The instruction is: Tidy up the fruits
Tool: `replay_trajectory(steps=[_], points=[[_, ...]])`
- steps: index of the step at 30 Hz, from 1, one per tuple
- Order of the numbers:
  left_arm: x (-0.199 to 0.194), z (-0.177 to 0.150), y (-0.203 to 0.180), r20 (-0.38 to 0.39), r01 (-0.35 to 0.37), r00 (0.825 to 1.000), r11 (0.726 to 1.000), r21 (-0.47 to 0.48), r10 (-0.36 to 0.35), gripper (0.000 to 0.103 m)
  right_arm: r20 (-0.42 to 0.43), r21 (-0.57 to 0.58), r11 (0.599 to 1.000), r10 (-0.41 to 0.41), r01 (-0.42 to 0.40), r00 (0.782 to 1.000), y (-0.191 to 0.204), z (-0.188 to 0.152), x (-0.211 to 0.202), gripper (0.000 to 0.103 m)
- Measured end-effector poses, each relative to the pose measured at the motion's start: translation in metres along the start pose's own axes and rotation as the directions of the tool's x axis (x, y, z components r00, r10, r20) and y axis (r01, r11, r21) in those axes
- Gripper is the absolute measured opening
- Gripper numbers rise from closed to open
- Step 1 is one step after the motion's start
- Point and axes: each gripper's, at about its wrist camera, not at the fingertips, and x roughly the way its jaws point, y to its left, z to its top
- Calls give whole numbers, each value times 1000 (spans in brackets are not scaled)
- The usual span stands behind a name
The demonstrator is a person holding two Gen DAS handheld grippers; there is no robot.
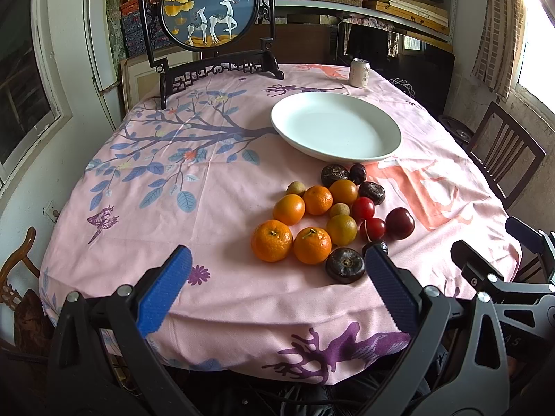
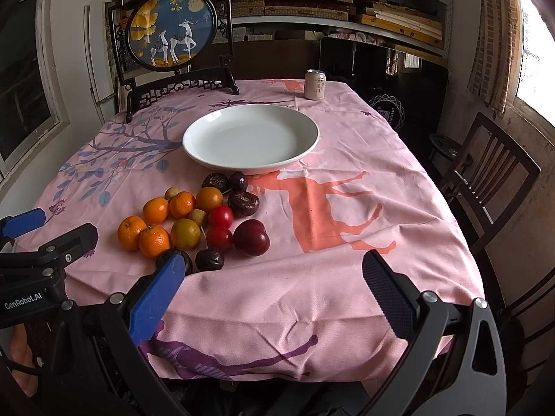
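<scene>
**Both tools spread, fruit untouched**

Nearest, the left tool [image 1: 277, 260] and right tool [image 2: 274, 267] hang over the worktop's [image 2: 347, 294] front edge, fingers wide apart, holding nothing. Just beyond lies the fruit pile [image 1: 322, 218]: oranges, red and dark fruits touching one another. Farther back sits the empty white plate [image 1: 298, 104]. Best start with an outer orange [image 1: 272, 245], closing gently so neighbours don't roll
</scene>
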Motion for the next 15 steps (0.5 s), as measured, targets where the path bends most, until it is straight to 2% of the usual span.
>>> replay_trajectory(steps=[15], points=[[0, 0, 0, -1, 0, 1000, 1000, 0, 0, 101, 1, 0, 1000, 1, -1, 1000, 0, 0, -1, 102]])
